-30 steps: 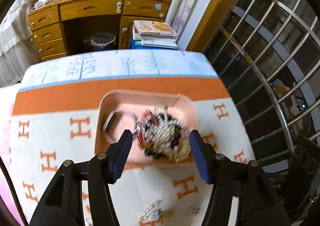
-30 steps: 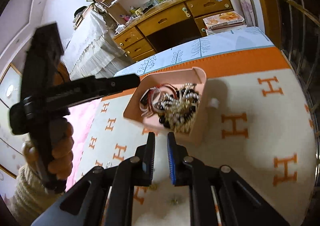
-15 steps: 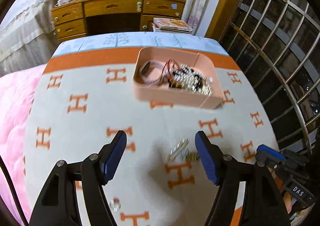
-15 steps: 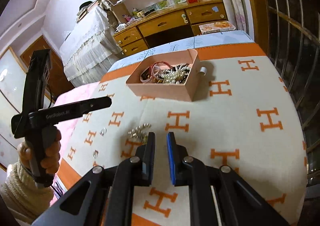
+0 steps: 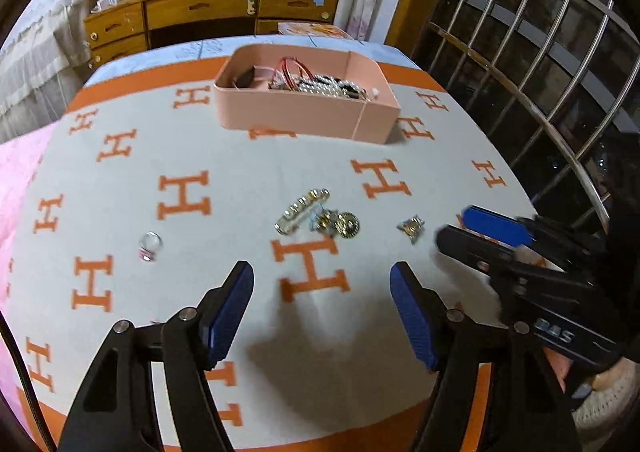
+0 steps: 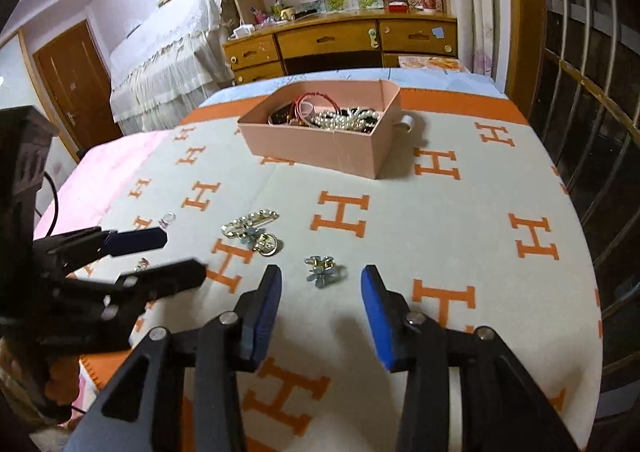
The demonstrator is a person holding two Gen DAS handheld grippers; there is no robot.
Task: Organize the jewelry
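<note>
A pink box (image 5: 304, 116) (image 6: 320, 148) holding beads and bracelets stands at the far side of the H-patterned blanket. Loose pieces lie nearer: a rhinestone hair clip (image 5: 302, 210) (image 6: 250, 222), a round gold brooch (image 5: 346, 225) (image 6: 267, 243), a small flower earring (image 5: 412, 228) (image 6: 322, 272) and a clear ring (image 5: 150, 246) (image 6: 168, 219). My left gripper (image 5: 322, 288) is open and empty, short of the clip and brooch. My right gripper (image 6: 320, 290) is open and empty, its fingers either side of the flower earring, just behind it.
The blanket (image 5: 192, 156) covers a bed with a pink sheet (image 5: 16, 180) on the left. A metal window grille (image 5: 540, 64) runs along the right. A wooden desk (image 6: 340, 44) stands beyond the bed. A small white piece (image 6: 406, 124) lies beside the box.
Both grippers have pulled back from the box and come down low over the loose jewelry. My right gripper, shut before, has opened around the flower earring.
</note>
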